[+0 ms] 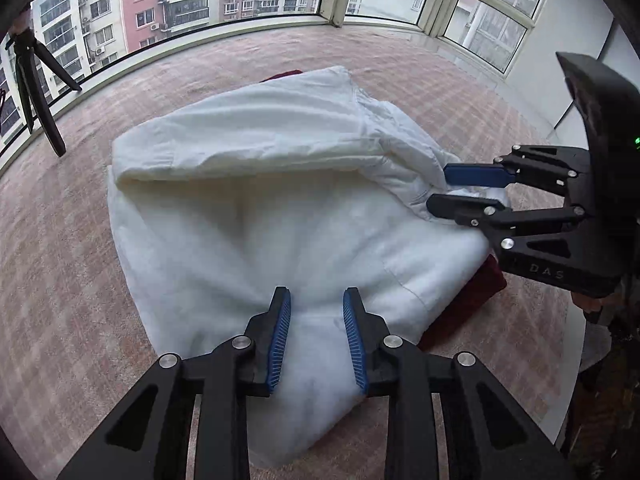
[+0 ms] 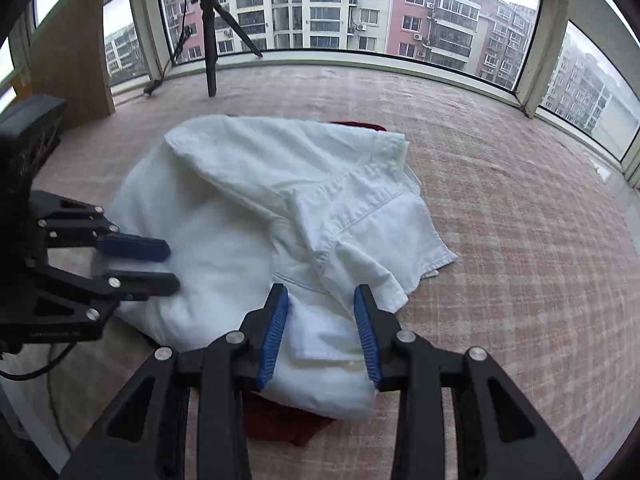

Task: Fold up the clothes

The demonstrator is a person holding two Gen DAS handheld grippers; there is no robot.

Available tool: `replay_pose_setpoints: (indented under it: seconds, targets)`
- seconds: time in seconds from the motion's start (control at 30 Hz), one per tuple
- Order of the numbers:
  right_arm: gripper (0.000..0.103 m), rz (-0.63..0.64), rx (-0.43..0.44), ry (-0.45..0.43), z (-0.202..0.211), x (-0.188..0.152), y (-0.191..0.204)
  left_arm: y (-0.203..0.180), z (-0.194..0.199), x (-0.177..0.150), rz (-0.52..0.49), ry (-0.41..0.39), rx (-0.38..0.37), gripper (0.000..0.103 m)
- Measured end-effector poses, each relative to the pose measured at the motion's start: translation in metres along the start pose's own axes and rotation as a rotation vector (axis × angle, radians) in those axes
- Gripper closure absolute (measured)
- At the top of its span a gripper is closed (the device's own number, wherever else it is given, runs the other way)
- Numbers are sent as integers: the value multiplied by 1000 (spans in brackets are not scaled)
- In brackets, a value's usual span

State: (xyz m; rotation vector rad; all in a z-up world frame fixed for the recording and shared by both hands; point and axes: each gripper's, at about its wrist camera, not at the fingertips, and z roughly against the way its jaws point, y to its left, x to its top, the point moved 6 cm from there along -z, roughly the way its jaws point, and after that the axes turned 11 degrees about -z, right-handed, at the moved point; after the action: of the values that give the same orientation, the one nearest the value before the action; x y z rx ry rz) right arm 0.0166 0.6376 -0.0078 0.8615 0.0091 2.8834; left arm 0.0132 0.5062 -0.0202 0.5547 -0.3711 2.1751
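A crumpled white shirt point(image 1: 248, 216) point(image 2: 240, 200) lies on a pink checked tablecloth point(image 1: 64, 280) point(image 2: 520, 240), one sleeve folded across its far side. My left gripper point(image 1: 316, 296) sits at the shirt's near edge, its blue pads closed on a thick bunch of the white cloth. In the right wrist view the left gripper point(image 2: 172, 266) enters from the left, blurred, with cloth between its fingers. My right gripper point(image 2: 320, 294) grips the shirt's near hem beside the open placket. From the left wrist view the right gripper point(image 1: 438, 188) pinches the shirt's right edge.
A dark red garment point(image 1: 468, 300) point(image 2: 280, 420) lies under the shirt and shows at its near and far edges. A black tripod point(image 1: 36, 80) point(image 2: 210, 40) stands at the table's far side by the windows. A wooden panel point(image 2: 72, 60) stands at the far left.
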Motion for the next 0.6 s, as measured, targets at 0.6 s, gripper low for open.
replay_pose_setpoints:
  seconds: [0.6]
  targets:
    - [65, -200, 33, 28, 50, -9, 37, -1, 93, -9, 127, -55, 126, 43]
